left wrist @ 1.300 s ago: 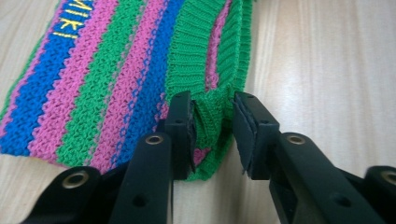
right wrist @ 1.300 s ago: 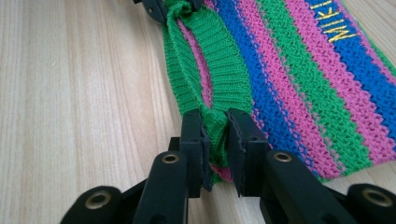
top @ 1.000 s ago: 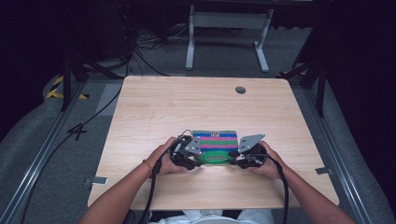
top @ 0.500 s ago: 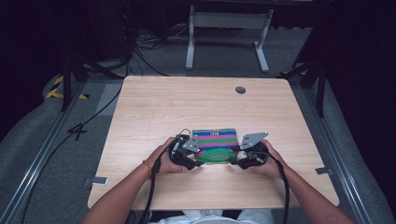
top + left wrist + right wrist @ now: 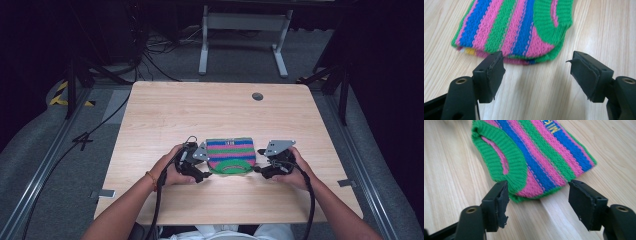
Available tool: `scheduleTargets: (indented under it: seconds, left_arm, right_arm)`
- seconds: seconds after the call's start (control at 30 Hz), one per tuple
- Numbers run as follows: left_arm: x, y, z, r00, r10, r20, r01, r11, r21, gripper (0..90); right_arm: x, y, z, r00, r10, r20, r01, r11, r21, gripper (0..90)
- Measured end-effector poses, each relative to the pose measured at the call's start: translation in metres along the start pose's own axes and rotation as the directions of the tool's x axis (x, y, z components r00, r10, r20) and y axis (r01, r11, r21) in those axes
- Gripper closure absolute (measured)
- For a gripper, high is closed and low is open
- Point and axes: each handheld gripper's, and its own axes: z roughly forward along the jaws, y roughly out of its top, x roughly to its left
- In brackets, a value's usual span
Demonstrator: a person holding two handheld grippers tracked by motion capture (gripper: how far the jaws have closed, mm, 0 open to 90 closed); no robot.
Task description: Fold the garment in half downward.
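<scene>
While both hands sit low at the near edge of the bench (image 5: 165,115), the knitted hat (image 5: 231,155) lies flat on the wood between the two tools, folded, stripes running side to side in the high view. Stripes are green, pink, blue; green ribbed band curves along the near side, small yellow lettering on a blue stripe at the far side.

Left hand-held gripper (image 5: 202,176): at the hat's left edge, pointing inward. Jaws have just been opening and now stand wide apart. In the left gripper view (image 5: 536,72) the hat (image 5: 519,27) sits just ahead of the jaw tips, its folded edge close to the left pad (image 5: 496,72); I can't tell whether they touch. Nothing pinched between the pads, bare wood in the gap.

Right hand-held gripper (image 5: 258,169): at the hat's right edge, pointing inward too. Jaws also just been opening, now wide. In the right gripper view (image 5: 537,197) the hat (image 5: 536,157) lies just beyond the tips, green band nearest the left pad (image 5: 502,200), the hat's near corner reaching toward the gap. Pads not pressing on it.

Hat rests on the bench on its own, nearer the person's side than the middle. Small round dark hole (image 5: 257,96) in the benchtop well apart at the far side. Cables trail from each tool back toward the person.
</scene>
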Motion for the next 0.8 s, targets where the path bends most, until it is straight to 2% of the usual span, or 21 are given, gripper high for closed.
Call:
scheduleTargets:
  seconds: [0.27, 0.37, 0.63, 0.8]
  left_arm:
    - [-0.002, -0.006, -0.020, 0.9991, -0.002, -0.043, 0.003, 0.9998, 0.019, 26.1]
    - [-0.003, -0.011, -0.026, 0.9982, -0.008, -0.059, 0.010, 0.9991, 0.042, 26.0]
    - [-0.005, -0.033, -0.046, 0.9930, -0.070, -0.094, 0.074, 0.9965, 0.039, 25.9]
    - [-0.003, -0.053, -0.057, 0.9848, -0.119, -0.126, 0.124, 0.9917, 0.033, 26.0]
  right_arm:
    - [-0.004, -0.010, -0.013, 0.9985, 0.015, 0.053, -0.016, 1.000, 0.023, 30.7]
    - [-0.005, -0.015, -0.018, 0.9970, 0.023, 0.073, -0.026, 0.999, 0.030, 30.5]
    - [-0.011, -0.029, -0.032, 0.9941, 0.042, 0.100, -0.044, 0.999, 0.018, 30.1]
    - [-0.014, -0.041, -0.043, 0.9900, 0.067, 0.124, -0.068, 0.998, 0.000, 30.1]
